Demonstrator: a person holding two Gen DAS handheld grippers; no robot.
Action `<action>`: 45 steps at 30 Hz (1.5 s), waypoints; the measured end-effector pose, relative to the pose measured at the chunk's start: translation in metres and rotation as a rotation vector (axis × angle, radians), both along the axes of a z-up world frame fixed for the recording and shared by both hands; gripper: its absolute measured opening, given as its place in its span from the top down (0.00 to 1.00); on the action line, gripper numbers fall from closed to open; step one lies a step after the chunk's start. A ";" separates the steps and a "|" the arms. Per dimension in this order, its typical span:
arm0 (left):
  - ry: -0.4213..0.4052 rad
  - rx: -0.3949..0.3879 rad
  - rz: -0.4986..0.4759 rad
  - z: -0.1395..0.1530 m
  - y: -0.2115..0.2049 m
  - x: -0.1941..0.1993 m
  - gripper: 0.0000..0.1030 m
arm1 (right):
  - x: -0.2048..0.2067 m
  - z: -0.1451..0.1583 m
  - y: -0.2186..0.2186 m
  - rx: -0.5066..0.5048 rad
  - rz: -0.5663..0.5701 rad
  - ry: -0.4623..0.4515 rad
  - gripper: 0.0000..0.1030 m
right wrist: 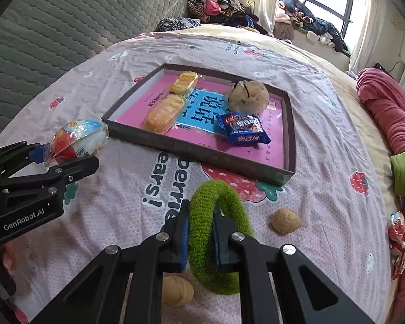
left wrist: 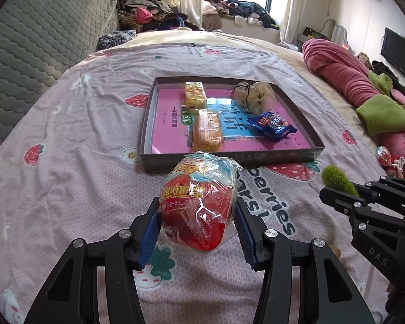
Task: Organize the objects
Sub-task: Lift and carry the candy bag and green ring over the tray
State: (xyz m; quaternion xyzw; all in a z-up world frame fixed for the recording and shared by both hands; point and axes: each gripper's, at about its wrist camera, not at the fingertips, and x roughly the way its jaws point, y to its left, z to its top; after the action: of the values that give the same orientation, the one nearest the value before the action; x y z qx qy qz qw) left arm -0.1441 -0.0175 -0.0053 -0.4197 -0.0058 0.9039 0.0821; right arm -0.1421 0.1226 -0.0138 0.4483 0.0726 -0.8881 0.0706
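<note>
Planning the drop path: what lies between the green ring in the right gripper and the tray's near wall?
Only bare strawberry-print bedsheet, as the right wrist view shows; the green ring and tray are apart.

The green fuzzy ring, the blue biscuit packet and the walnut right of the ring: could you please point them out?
green fuzzy ring [right wrist: 230, 189]: right wrist view, top of its loop.
blue biscuit packet [right wrist: 244, 129]: right wrist view, middle of wrapper.
walnut [right wrist: 285, 220]: right wrist view, middle of shell.

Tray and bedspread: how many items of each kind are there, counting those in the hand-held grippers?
Yellow cakes: 2
Blue biscuit pack: 1
Mesh pouch: 1
Red wrapped snack: 1
Green scrunchie: 1
Walnuts: 2
Total: 8
</note>
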 end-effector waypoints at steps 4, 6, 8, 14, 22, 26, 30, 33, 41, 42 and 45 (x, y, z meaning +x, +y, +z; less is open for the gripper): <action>0.014 -0.006 0.004 0.010 -0.001 0.010 0.48 | 0.005 0.011 -0.001 -0.009 0.001 0.014 0.86; 0.023 -0.009 0.006 0.015 -0.003 0.014 0.48 | 0.009 0.016 -0.002 -0.007 0.004 0.024 0.86; 0.028 -0.007 0.012 0.020 -0.005 0.018 0.48 | 0.012 0.021 -0.003 -0.012 0.006 0.031 0.86; 0.058 -0.016 0.019 0.038 -0.007 0.030 0.48 | 0.023 0.036 -0.006 -0.013 0.013 0.053 0.86; 0.088 -0.023 0.025 0.058 -0.010 0.044 0.48 | 0.036 0.053 -0.006 -0.013 0.016 0.080 0.86; 0.099 -0.021 0.026 0.065 -0.010 0.049 0.48 | 0.042 0.060 -0.005 -0.013 0.017 0.093 0.86; 0.108 -0.021 0.025 0.071 -0.008 0.053 0.48 | 0.045 0.066 -0.004 -0.016 0.014 0.102 0.86; 0.113 -0.024 0.023 0.075 -0.007 0.055 0.48 | 0.047 0.071 -0.003 -0.018 0.013 0.113 0.86; 0.132 -0.024 0.026 0.088 -0.004 0.052 0.48 | 0.045 0.084 -0.002 -0.034 0.007 0.135 0.86; 0.134 -0.024 0.025 0.090 -0.003 0.051 0.48 | 0.044 0.087 -0.002 -0.035 0.007 0.140 0.86; 0.140 -0.023 0.028 0.097 -0.003 0.045 0.48 | 0.041 0.096 -0.003 -0.040 0.007 0.152 0.86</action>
State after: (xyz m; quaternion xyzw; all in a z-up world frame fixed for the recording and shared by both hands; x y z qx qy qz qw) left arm -0.0990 -0.0205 0.0916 -0.3561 0.0047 0.9322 0.0649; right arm -0.1013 0.1200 0.0819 0.3778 0.0614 -0.9207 0.0768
